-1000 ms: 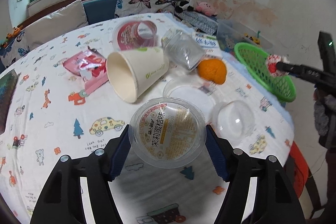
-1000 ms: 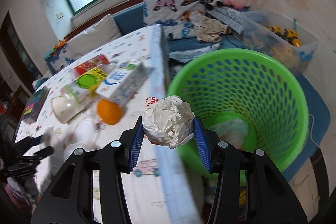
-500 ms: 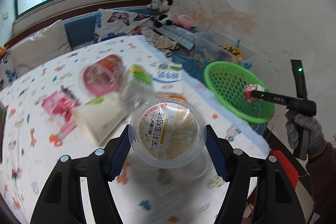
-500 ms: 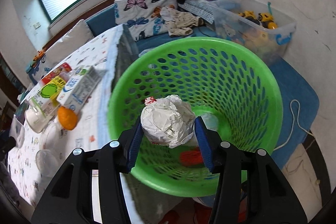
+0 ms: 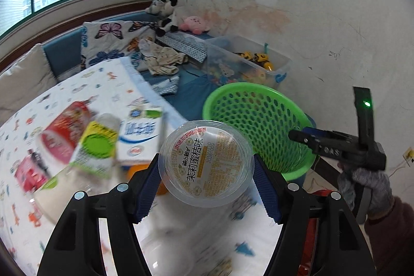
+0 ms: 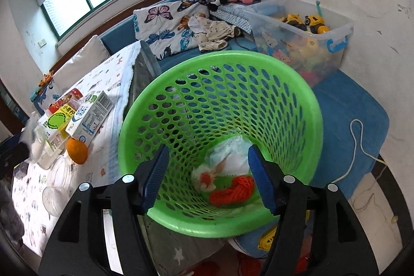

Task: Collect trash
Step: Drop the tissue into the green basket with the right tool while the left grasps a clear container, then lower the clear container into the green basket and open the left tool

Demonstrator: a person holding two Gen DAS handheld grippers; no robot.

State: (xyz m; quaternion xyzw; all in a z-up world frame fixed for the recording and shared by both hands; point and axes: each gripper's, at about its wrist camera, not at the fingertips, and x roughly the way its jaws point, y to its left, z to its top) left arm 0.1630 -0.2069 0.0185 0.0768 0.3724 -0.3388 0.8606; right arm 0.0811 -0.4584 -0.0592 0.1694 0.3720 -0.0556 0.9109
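Observation:
My left gripper [image 5: 206, 185] is shut on a clear plastic jelly cup [image 5: 206, 162] with a printed lid, held in the air above the table's right edge, left of the green mesh basket [image 5: 258, 118]. My right gripper [image 6: 208, 170] is open and empty over the basket [image 6: 305, 105]. A crumpled white paper ball [image 6: 207, 176] lies in the basket with white wrapping [image 6: 229, 155] and an orange net [image 6: 233, 190]. The right gripper also shows in the left wrist view [image 5: 293, 135], above the basket's right rim.
On the table [image 5: 111, 87] lie a milk carton [image 5: 141, 136], a green-labelled bottle [image 5: 97, 146], a red tub [image 5: 64, 131], an orange [image 6: 76, 150] and clear lids [image 6: 58, 170]. A clear toy bin [image 6: 302, 35] stands behind the basket. A blue mat [image 6: 349, 115] covers the floor.
My right gripper opened and the paper ball dropped into the basket. My left gripper carried the jelly cup up and to the right, closer to the basket.

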